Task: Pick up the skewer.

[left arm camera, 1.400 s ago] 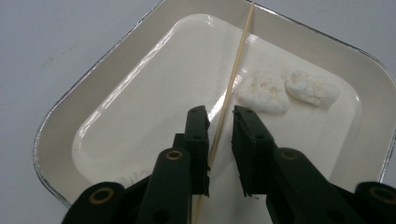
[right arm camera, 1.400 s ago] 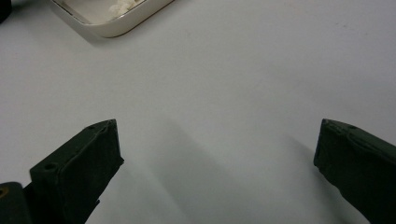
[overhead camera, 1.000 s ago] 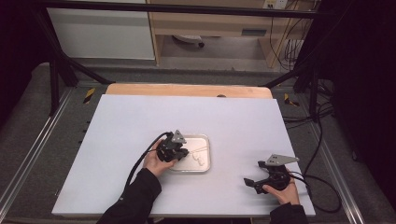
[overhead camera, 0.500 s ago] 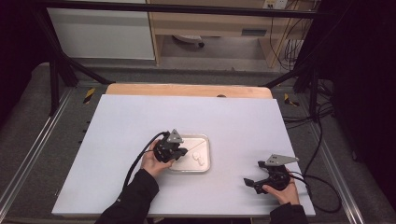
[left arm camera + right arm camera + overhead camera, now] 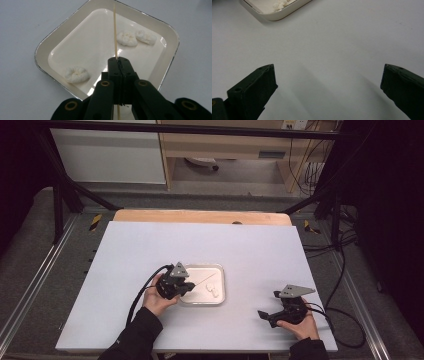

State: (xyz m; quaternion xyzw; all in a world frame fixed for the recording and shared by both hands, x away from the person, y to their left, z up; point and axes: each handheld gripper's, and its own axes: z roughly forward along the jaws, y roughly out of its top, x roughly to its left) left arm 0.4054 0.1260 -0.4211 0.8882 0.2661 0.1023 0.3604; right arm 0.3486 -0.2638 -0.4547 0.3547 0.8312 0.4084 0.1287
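Skewer (image 5: 115,30), thin and pale, clamped upright between the closed jaws of the left gripper (image 5: 119,62), tip reaching out over the tray (image 5: 45,42). Seen from the high view as a fine line slanting from the left gripper (image 5: 186,287) across the tray's (image 5: 200,267) near-left corner. Three white dough-like lumps inside the tray: one (image 5: 76,74) by the rim nearest the gripper, two more (image 5: 127,38) (image 5: 146,37) side by side toward the tray's far side, touching or nearly so. Likely step in hand: spearing a lump with the skewer. Best done by aiming the tip at the middle of one lump, coming down steeply so the point bites instead of sliding on the glossy tray floor, and keeping the grip firm, since so thin a stick could slip or pivot between the pads. Nearest lump probably the easier target; far pair close enough together to be pushed into each other. Raised tray rim between gripper and lumps, so a low, flat approach would likely catch on it or shove the light tray across the table (image 5: 150,245). Right gripper (image 5: 328,75) resting well to the right of the tray, jaws spread wide with nothing between them, bare table beneath; also visible from above (image 5: 270,316), idle in the hand. Free to steady the tray's right rim if needed. Wooden board edge (image 5: 200,216) beyond the tray, well clear.
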